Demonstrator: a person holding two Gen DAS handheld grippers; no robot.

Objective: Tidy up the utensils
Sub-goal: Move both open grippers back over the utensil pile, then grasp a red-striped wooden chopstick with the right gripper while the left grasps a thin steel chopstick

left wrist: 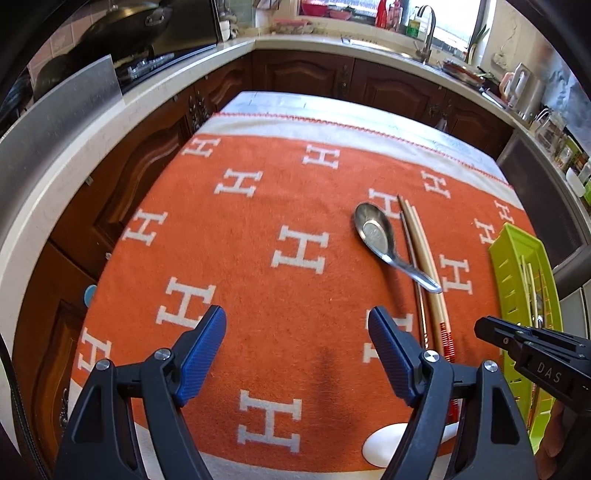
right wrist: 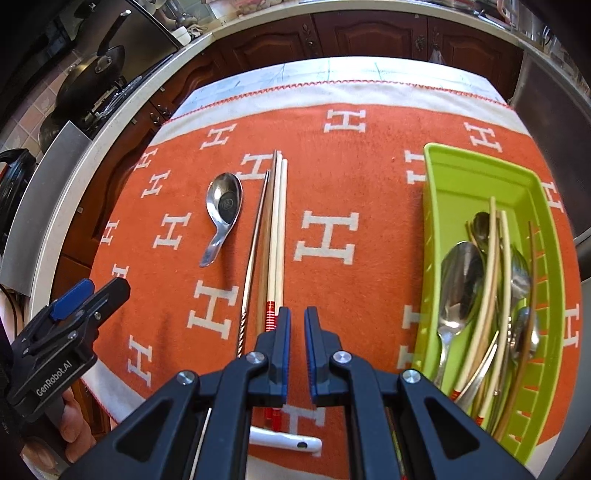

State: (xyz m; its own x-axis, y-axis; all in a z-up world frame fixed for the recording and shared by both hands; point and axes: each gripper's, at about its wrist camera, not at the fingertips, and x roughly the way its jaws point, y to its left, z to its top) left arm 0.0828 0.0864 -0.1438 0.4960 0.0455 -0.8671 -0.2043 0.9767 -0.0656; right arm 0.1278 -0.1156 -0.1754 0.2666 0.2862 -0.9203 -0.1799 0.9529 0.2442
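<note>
A short steel spoon [left wrist: 384, 240] [right wrist: 221, 210] lies on the orange cloth beside a metal chopstick [right wrist: 253, 266] and a pair of cream chopsticks with red ends [left wrist: 428, 266] [right wrist: 276, 236]. A green tray [left wrist: 524, 306] [right wrist: 543, 206] at the right holds several spoons and chopsticks. A white spoon [left wrist: 384, 443] [right wrist: 284, 441] lies at the near edge. My left gripper [left wrist: 297, 350] is open and empty, left of the chopsticks. My right gripper [right wrist: 297, 332] hovers above the chopsticks' red ends, jaws nearly closed with a narrow gap, holding nothing.
The orange cloth with white H marks [left wrist: 258, 302] covers a small table. Dark wood cabinets and a pale countertop [left wrist: 110, 122] ring it, with pans at the left and a sink [left wrist: 424, 33] at the back.
</note>
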